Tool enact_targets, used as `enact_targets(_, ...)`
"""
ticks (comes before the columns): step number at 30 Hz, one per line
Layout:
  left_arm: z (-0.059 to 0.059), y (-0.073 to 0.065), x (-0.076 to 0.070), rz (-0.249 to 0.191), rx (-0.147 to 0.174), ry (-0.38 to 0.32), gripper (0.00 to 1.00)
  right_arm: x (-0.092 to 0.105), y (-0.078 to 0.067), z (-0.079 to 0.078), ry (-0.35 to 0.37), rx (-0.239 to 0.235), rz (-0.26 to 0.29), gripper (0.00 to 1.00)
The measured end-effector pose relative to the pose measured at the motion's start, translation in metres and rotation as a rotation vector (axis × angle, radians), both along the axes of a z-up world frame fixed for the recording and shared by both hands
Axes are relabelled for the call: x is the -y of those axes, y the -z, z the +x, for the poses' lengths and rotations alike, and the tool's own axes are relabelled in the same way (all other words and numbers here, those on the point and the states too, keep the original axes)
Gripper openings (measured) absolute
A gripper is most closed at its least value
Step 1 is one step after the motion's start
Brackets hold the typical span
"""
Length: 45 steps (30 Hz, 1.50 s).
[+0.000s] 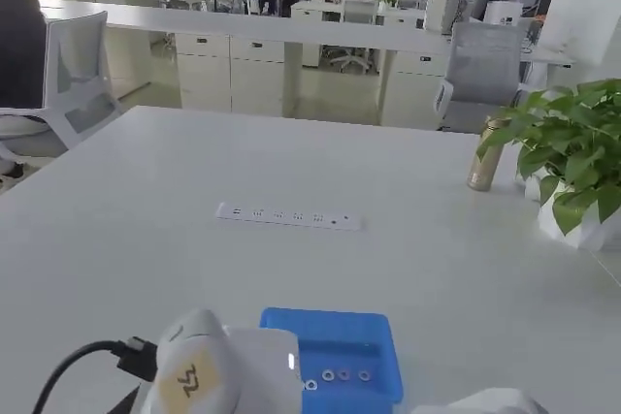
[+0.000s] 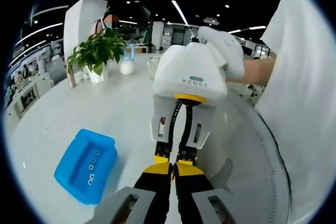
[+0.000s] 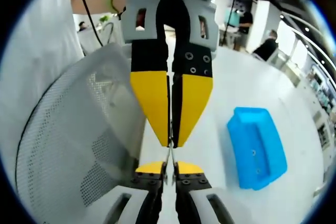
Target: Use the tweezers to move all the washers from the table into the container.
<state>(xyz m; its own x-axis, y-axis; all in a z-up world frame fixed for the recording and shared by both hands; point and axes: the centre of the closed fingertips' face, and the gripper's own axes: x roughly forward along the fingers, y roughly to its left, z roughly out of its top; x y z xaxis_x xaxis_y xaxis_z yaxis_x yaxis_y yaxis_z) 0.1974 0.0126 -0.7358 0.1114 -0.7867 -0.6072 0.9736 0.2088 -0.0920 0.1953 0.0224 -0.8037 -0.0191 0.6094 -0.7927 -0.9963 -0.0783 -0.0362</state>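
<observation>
Starting at the left: the left gripper (image 3: 170, 132) is squeezed closed and aimed sideways at the right gripper (image 2: 174, 157). They're nose to nose, low over the near edge of the table (image 1: 146, 239), down at the bottom of the head view. Between the tips there's a thin metal sliver, and I'm pretty sure that's the tweezers (image 3: 168, 157). Both sets of jaws look clamped on it. My guess is they're squaring it up so one side gets a straight hold. Just right of that, bottom centre, sits the blue container (image 1: 325, 319), parked close so each carry is short. The washers (image 1: 343, 375) I can make out lie in a row inside it. A plant (image 1: 572, 162) is way off at the right edge, well clear of the work.
</observation>
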Motion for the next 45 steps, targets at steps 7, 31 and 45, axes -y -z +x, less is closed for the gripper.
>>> enact_targets(7, 0.005, 0.003, -0.003, 0.021, 0.013, -0.003, 0.02, 0.005, 0.004, 0.008, 0.022, 0.011, -0.009, 0.03)
enact_targets(31, 0.009, 0.029, -0.017, 0.137, 0.017, -0.003, 0.0, 0.008, 0.004, 0.012, -0.021, 0.082, -0.018, 0.01)
enact_targets(45, 0.012, 0.023, -0.018, 0.115, 0.017, -0.016, 0.03, 0.01, 0.009, 0.012, -0.026, 0.085, -0.044, 0.02)
